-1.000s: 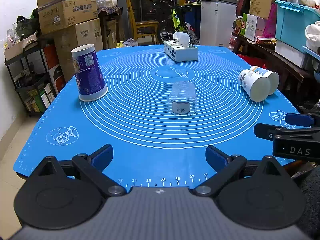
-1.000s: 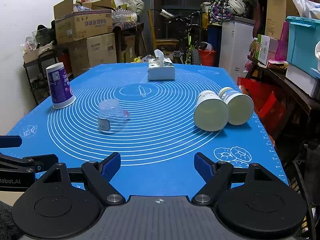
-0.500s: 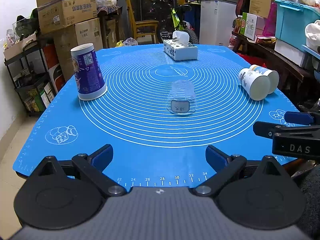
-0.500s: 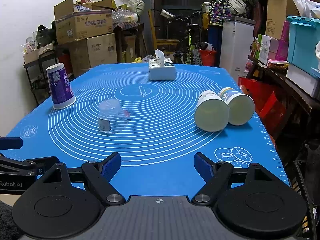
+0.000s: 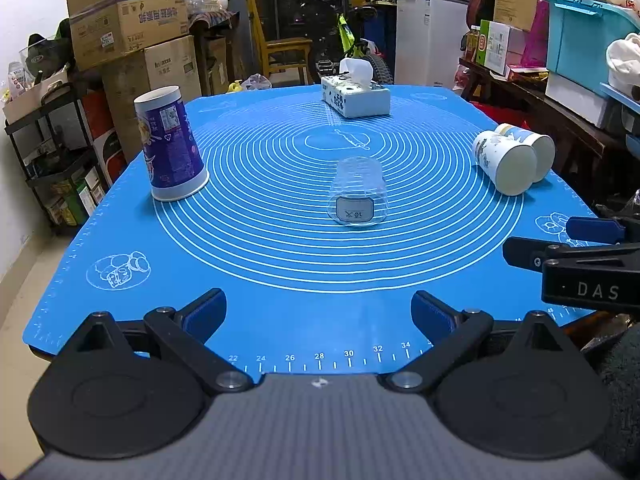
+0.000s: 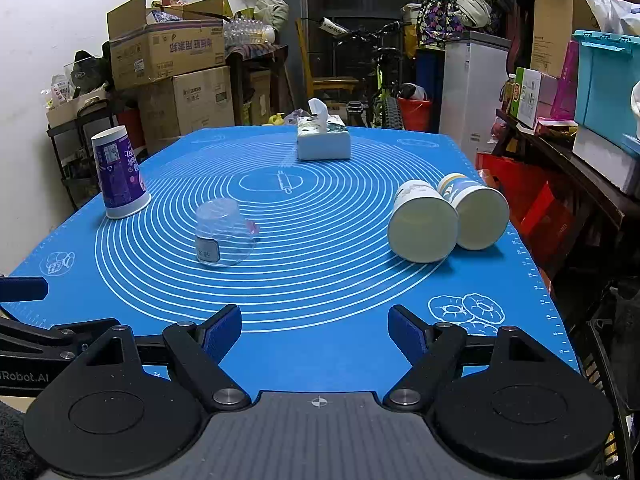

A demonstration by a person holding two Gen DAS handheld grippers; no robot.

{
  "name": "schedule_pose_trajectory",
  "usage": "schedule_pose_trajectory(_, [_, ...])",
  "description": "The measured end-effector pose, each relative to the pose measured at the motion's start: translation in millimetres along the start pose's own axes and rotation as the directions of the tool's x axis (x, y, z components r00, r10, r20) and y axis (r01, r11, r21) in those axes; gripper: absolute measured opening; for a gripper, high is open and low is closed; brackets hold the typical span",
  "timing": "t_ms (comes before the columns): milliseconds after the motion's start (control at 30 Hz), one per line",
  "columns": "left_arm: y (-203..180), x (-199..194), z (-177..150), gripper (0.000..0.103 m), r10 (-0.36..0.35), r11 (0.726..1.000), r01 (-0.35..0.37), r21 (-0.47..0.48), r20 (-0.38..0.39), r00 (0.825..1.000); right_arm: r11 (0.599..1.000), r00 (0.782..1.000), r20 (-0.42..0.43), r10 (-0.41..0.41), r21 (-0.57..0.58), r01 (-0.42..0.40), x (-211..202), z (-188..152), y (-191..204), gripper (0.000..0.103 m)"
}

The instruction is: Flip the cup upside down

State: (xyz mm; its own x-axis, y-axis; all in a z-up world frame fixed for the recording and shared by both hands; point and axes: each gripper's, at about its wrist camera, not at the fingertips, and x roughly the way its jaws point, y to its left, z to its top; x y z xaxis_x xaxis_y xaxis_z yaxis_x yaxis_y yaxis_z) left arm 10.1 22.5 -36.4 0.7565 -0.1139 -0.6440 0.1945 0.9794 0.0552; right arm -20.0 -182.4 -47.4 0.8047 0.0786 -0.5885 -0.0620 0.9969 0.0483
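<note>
We see a blue mat (image 5: pixel 280 272) covering the tabletop, boxes (image 5: pixel 128 28) crowding the room at 10 o'clock. Both our claws, left (image 5: pixel 319 312) and right (image 6: pixel 315 328), gape, gripping nothing. The clear cup (image 5: pixel 357 197) sits inverted at 12, purple cup (image 5: pixel 170 144) at 10, two tipped cups (image 5: pixel 506 162) at 2.

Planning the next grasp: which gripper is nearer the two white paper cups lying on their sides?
Right. The right gripper faces the white paper cups just ahead to its right; the left gripper sits farther left, opposite the clear cup.
</note>
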Motion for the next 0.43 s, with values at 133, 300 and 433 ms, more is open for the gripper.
schedule_pose_trajectory(133, [-0.7,0.8,-0.5,0.098,0.001,1.0,-0.001,0.001,-0.002,1.0,1.0,1.0,-0.002,0.0,0.002,0.0,0.7,0.0,-1.7,0.083])
schedule_pose_trajectory(300, [-0.8,1.2,-0.8,0.098,0.002,1.0,-0.002,0.002,-0.002,1.0,1.0,1.0,-0.002,0.001,0.005,-0.001,1.0,-0.8,-2.3,0.083])
schedule_pose_trajectory(433, [-1.4,2.3,-1.8,0.099,0.005,1.0,-0.005,0.006,0.0,1.0,1.0,1.0,-0.003,0.0,0.007,0.0,1.7,-0.3,-3.1,0.083])
